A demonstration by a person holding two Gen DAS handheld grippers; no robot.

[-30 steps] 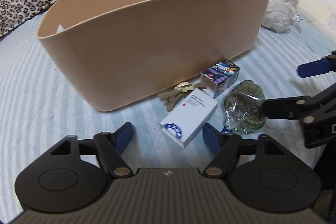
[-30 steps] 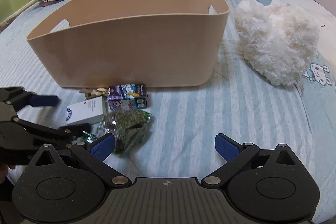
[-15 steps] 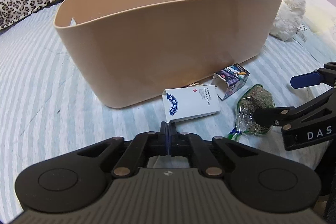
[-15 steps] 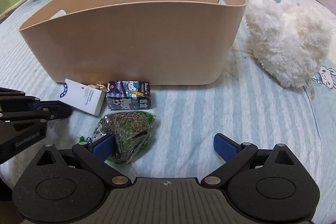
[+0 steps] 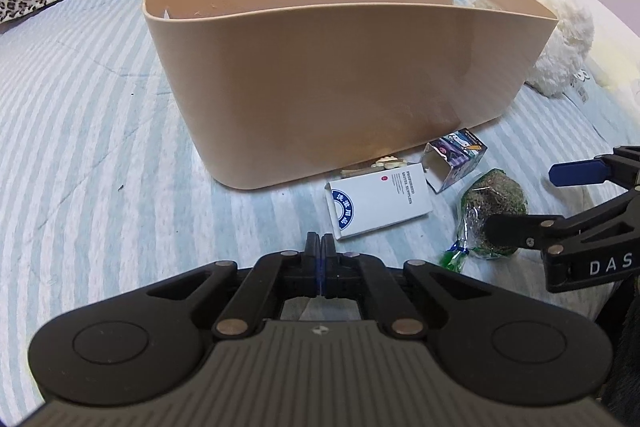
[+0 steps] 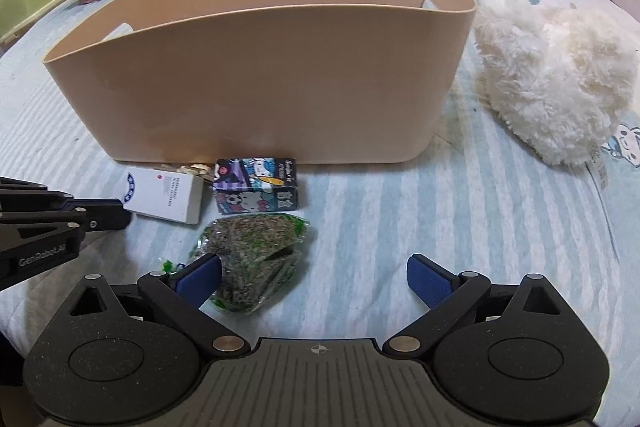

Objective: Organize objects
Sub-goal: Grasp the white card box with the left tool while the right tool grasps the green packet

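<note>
The white box (image 5: 378, 201) lies flat on the striped bedsheet (image 5: 100, 147) just in front of the tan bin (image 5: 340, 75), with a cartoon carton (image 6: 256, 185) beside it and a bag of dried herbs (image 6: 250, 251) nearer us. We hold the left gripper (image 5: 319, 247) with its fingers pressed together on nothing, its tips just short of the box. Our right gripper (image 6: 314, 277) has its fingers spread wide, the left pad (image 6: 199, 273) against the bag; a white plush (image 6: 556, 75) lies right of the bin.

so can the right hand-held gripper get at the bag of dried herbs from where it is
Probably yes. The right hand-held gripper is open, the bag of dried herbs lies just ahead, against its left finger, and nothing covers it.
</note>
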